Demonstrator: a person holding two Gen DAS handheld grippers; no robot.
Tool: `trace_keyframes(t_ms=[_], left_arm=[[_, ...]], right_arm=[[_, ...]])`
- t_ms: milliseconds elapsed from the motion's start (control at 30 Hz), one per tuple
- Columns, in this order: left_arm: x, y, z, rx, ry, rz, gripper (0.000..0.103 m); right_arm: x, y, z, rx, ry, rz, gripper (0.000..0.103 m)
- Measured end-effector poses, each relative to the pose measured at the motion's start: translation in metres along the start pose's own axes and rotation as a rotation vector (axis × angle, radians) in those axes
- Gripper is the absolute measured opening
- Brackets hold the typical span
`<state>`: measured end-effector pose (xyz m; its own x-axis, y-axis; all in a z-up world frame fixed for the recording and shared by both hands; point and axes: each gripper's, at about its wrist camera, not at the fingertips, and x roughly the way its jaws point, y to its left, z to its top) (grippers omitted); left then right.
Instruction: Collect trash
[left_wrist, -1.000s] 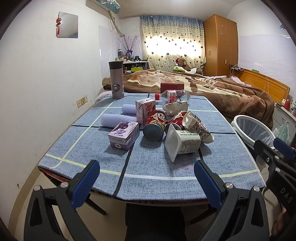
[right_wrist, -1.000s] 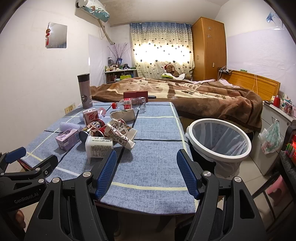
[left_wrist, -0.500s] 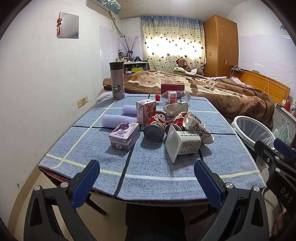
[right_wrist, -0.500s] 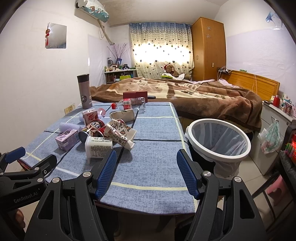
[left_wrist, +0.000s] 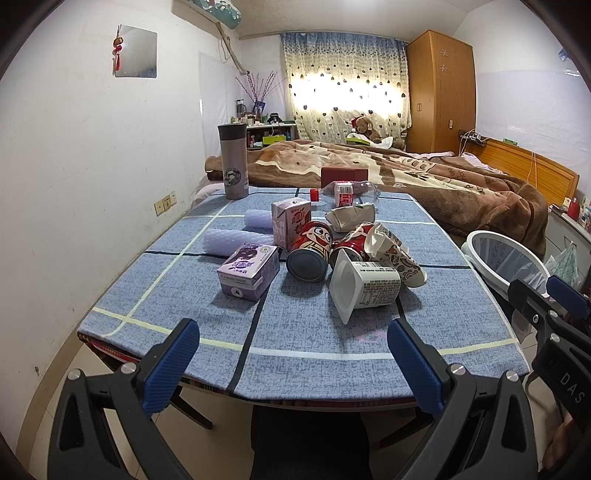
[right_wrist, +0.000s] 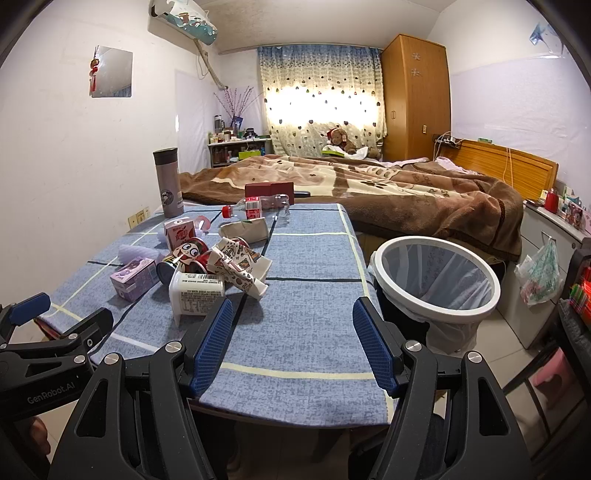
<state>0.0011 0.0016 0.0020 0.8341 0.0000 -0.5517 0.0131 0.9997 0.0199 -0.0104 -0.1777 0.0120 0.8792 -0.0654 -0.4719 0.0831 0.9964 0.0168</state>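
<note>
A heap of trash lies mid-table on the blue cloth: a white yogurt cup on its side, a red cartoon can, a crushed paper cup, a purple carton, a pink milk carton, a crumpled wrapper and a plastic bottle. The yogurt cup and paper cup also show in the right wrist view. My left gripper is open and empty at the near table edge. My right gripper is open and empty over the near right part. A white-rimmed bin stands right of the table.
A grey thermos stands at the table's far left corner, with a red box at the far edge. Two pale foam rolls lie left of the heap. A bed with a brown blanket lies beyond. A wall runs along the left.
</note>
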Motion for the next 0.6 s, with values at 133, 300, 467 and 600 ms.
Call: trace_keyframes(t_ms=[133, 300, 467, 600], left_arm=[[0.0001, -0.0002, -0.0001, 0.002, -0.001, 0.001, 0.103], [-0.0002, 0.0000, -0.0002, 0.001, -0.001, 0.001, 0.103], [-0.0001, -0.0002, -0.0002, 0.002, -0.001, 0.001, 0.103], [0.0004, 0.0004, 0.0020, 0.001, 0.001, -0.001, 0.103]], right_arm=[[-0.0003, -0.0003, 0.0000, 0.000, 0.000, 0.000, 0.069], [0.0000, -0.0003, -0.0001, -0.001, -0.001, -0.002, 0.069], [-0.0001, -0.0004, -0.0004, 0.000, -0.002, -0.001, 0.069], [0.0002, -0.0007, -0.0004, -0.001, -0.002, -0.002, 0.069]])
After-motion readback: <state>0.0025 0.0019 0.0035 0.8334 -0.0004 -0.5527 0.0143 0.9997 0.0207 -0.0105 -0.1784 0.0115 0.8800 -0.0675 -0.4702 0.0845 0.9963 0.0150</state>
